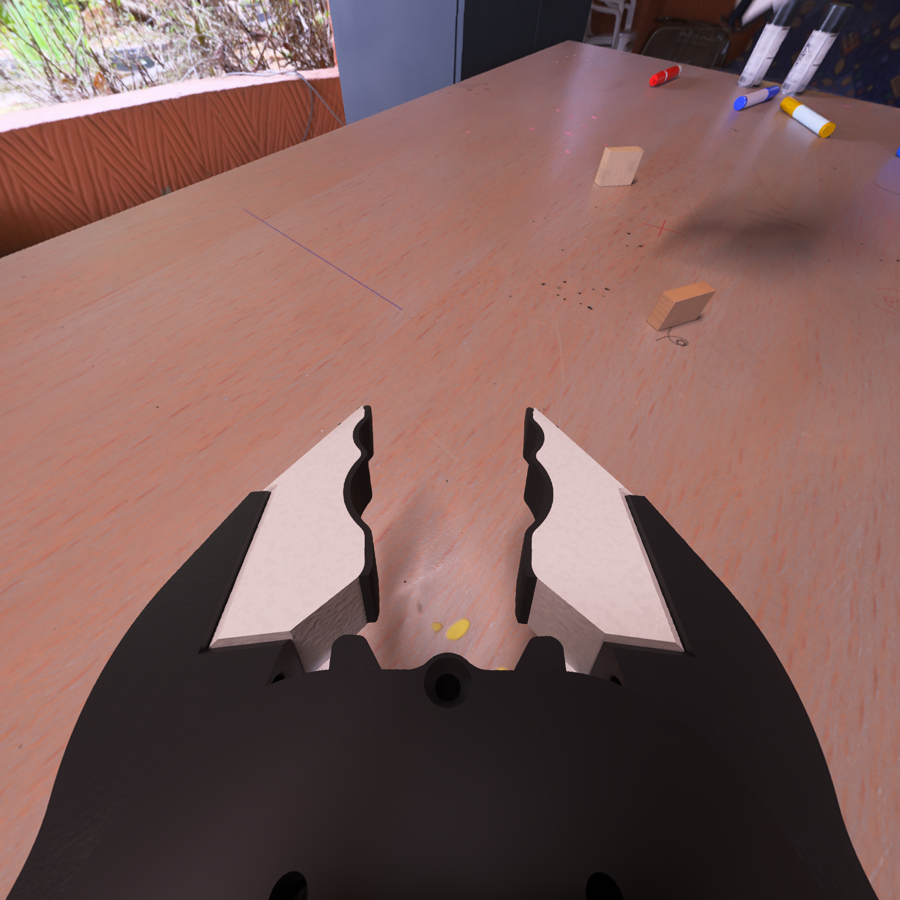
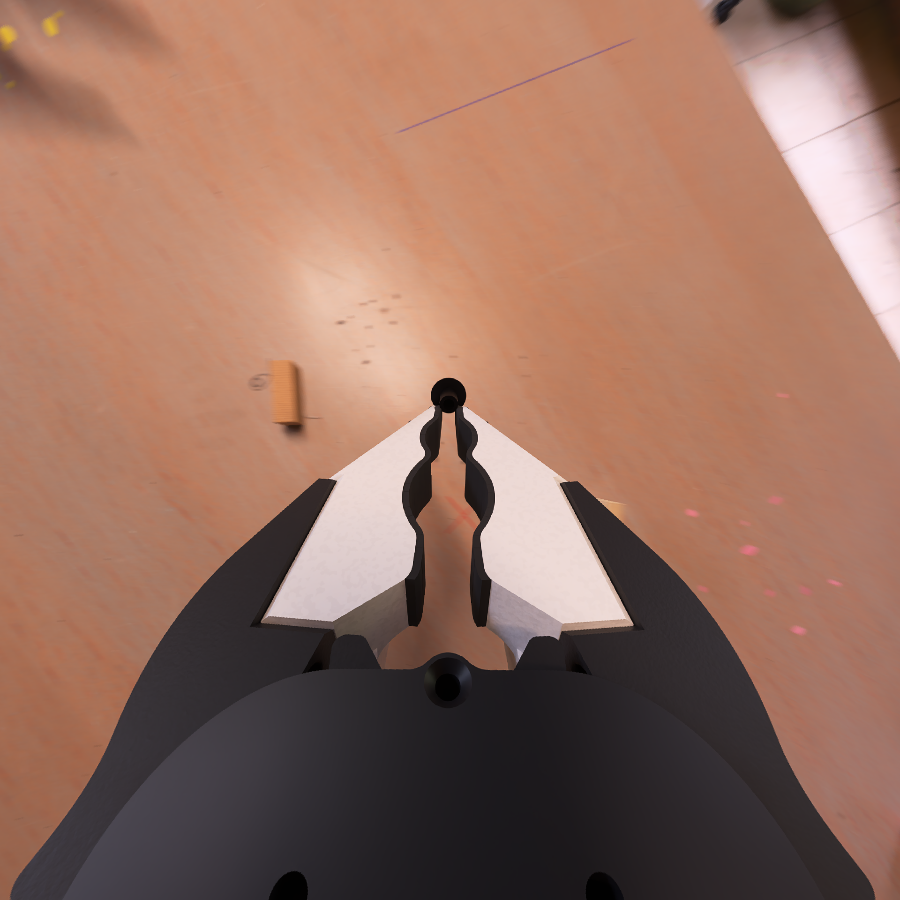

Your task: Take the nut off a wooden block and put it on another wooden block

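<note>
My right gripper (image 2: 448, 411) is shut on a small black nut (image 2: 448, 390), pinched at the very fingertips above the table. A tan wooden block (image 2: 285, 392) lies on the table to its left. The corner of another block (image 2: 612, 506) peeks out from behind the right finger. My left gripper (image 1: 448, 414) is open and empty, low over the table. From it I see a pale wooden block (image 1: 618, 165) and the tan block (image 1: 681, 306) far ahead to the right. No nut sits on either block.
Red (image 1: 665, 75), blue (image 1: 756, 97) and yellow-capped (image 1: 807, 117) markers lie at the far right of the table (image 1: 341, 365). The other gripper's white fingers (image 1: 767, 48) hang above them. The table's left edge borders an orange wall (image 1: 146, 141). In the right wrist view the table edge runs along the right side.
</note>
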Tool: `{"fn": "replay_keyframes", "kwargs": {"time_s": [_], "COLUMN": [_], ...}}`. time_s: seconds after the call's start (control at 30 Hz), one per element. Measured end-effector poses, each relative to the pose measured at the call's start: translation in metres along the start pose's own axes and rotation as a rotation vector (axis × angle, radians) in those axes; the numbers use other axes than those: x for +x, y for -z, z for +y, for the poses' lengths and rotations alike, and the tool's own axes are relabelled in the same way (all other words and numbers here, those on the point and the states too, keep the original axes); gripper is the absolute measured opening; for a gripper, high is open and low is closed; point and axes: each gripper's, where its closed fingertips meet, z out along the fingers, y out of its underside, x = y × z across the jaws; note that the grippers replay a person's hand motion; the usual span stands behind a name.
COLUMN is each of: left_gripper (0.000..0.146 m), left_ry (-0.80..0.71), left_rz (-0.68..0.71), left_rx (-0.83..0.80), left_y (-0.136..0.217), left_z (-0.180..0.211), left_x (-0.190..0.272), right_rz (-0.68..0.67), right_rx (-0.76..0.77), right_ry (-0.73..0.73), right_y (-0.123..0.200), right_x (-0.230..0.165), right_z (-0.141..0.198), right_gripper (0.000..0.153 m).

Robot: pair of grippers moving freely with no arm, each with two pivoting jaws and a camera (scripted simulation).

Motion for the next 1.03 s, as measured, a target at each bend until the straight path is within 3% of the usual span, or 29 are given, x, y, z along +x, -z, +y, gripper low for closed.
{"fn": "replay_keyframes", "kwargs": {"time_s": [0.13, 0.27, 0.43, 0.5, 0.57, 0.63, 0.77, 0.9, 1.03], "left_gripper": [0.062, 0.062, 0.062, 0.062, 0.062, 0.062, 0.062, 0.062, 0.062], "left_ry": [-0.021, -0.026, -0.024, -0.031, -0.038, -0.038, -0.028, -0.037, -0.033], "left_rz": [-0.010, -0.030, -0.028, -0.025, -0.025, -0.026, -0.021, -0.019, -0.033], "left_rx": [0.007, 0.019, 0.033, 0.031, 0.025, 0.021, 0.018, 0.007, -0.004], "left_y": [0.001, 0.004, 0.006, 0.006, 0.005, 0.004, 0.003, 0.001, 0.001], "left_z": [-0.003, -0.005, -0.009, -0.009, -0.008, -0.007, -0.006, -0.003, 0.001], "left_x": [0.002, -0.001, -0.001, 0.001, 0.002, 0.001, 0.001, 0.003, -0.001], "right_rz": [-0.080, -0.118, -0.142, -0.122, -0.077, 0.035, 0.356, 0.435, 0.437], "right_rx": [-0.093, -0.170, -0.141, -0.086, 0.013, 0.108, 0.081, -0.032, -0.142], "right_ry": [0.019, 0.028, 0.008, 0.014, -0.056, -0.145, -0.289, -0.504, -0.640], "right_y": [-0.052, -0.094, -0.104, -0.093, -0.066, -0.030, 0.020, 0.003, -0.037], "right_x": [-0.069, -0.104, -0.117, -0.107, -0.078, -0.029, 0.092, 0.175, 0.215], "right_z": [0.015, 0.039, 0.040, 0.031, 0.013, -0.002, 0.023, 0.077, 0.121], "right_gripper": [0.005, 0.005, 0.000, 0.013, 0.030, 0.034, 0.034, 0.034, 0.032]}}
